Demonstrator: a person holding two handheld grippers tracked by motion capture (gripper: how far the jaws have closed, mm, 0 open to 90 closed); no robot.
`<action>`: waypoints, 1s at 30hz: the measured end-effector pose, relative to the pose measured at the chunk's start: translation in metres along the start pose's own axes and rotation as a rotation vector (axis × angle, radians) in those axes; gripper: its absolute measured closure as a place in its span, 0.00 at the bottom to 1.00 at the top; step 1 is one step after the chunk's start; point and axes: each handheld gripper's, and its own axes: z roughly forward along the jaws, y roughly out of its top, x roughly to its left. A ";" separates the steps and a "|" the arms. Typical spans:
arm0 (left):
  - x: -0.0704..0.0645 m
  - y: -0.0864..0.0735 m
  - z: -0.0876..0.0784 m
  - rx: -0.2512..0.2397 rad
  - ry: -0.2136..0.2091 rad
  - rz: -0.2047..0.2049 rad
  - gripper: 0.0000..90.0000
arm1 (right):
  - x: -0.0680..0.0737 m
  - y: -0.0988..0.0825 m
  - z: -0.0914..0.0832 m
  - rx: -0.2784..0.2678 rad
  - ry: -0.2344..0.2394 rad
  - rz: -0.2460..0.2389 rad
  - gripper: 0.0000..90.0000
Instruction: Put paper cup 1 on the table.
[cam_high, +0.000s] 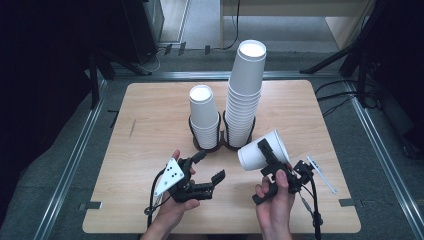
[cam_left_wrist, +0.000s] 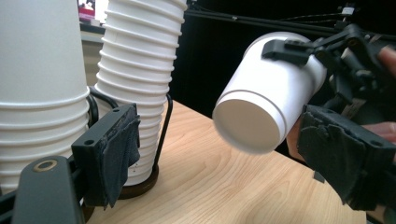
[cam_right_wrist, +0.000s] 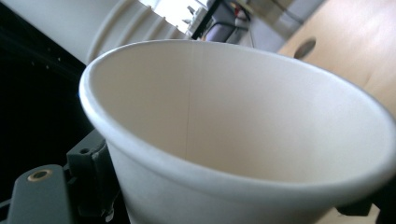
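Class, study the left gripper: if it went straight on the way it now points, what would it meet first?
Probably the paper cup held by the right gripper; it sits between the left gripper's open jaws' line, though depth is unclear.

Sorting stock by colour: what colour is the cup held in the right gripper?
Plain white, inside and out; the cup shows best in the left gripper view.

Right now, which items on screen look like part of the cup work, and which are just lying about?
Part of the job, as it looks:
- single paper cup, clamped in the right gripper, off the table
- short cup stack and tall cup stack, each in a black holder
- left gripper, open, empty

Just lying about:
- cables beyond the table's far right corner
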 end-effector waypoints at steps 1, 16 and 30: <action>0.000 0.000 0.000 0.003 0.003 0.003 0.15 | 0.001 0.002 -0.001 -0.015 -0.003 -0.043 0.16; 0.007 0.003 -0.003 0.024 0.030 -0.002 0.15 | 0.020 0.013 -0.001 -0.147 -0.106 -0.554 0.16; 0.013 0.002 -0.004 0.055 0.064 0.005 0.13 | 0.006 0.028 0.016 -0.203 -0.180 -0.794 0.15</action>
